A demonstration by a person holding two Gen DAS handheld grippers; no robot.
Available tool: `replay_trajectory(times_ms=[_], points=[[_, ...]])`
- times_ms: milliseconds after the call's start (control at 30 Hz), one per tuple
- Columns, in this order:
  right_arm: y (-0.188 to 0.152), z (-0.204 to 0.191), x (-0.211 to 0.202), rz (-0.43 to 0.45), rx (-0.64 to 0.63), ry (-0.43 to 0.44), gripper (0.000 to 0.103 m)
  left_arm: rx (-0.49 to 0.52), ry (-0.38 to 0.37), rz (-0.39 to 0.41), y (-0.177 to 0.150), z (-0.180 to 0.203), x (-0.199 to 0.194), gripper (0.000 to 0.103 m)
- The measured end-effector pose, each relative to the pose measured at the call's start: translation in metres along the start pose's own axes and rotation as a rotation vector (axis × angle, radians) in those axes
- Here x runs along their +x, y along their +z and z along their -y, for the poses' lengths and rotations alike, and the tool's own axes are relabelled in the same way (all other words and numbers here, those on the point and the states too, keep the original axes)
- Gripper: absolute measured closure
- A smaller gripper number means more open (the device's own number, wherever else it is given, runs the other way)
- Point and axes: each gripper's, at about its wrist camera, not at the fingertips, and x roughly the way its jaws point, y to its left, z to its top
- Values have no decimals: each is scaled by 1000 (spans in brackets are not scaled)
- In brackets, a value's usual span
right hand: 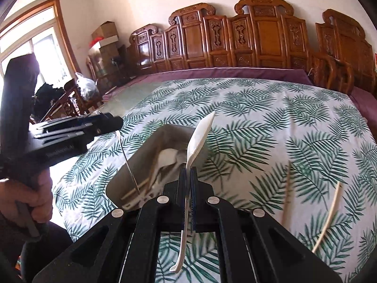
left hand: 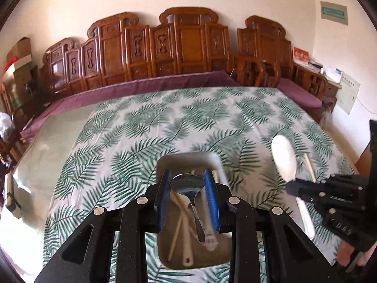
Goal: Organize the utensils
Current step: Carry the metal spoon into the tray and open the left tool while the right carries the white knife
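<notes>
A steel tray (left hand: pixel 165 162) (right hand: pixel 150 136) on the leaf-print cloth holds chopsticks (left hand: pixel 176 233), a white spoon and other utensils. My left gripper (left hand: pixel 188 184) hangs over the tray with its blue fingers open; a metal spoon (left hand: pixel 188 184) sits between them, bowl up and handle down in the tray (right hand: pixel 128 162). My right gripper (right hand: pixel 188 172) is shut on a white rice paddle (right hand: pixel 200 136) and holds it above the tray's right edge; it also shows in the left wrist view (left hand: pixel 284 158).
Two pale chopsticks (right hand: pixel 287 193) (right hand: pixel 327 217) lie on the cloth to the right of the tray; one shows in the left wrist view (left hand: pixel 309 167). Carved wooden benches (left hand: pixel 188 47) with purple cushions line the far side of the table.
</notes>
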Motion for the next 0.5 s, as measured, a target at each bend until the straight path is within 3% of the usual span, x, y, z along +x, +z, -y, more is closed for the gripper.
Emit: replay_trajectory(times_ms=[267,500], points=[[-3,-7,14,-19,-6,14,98,-7,7,-84,-9,-10,38,76],[-5,-12,15,-35,-22,18,98,-27,-8,-99,-16,-12,62,76]])
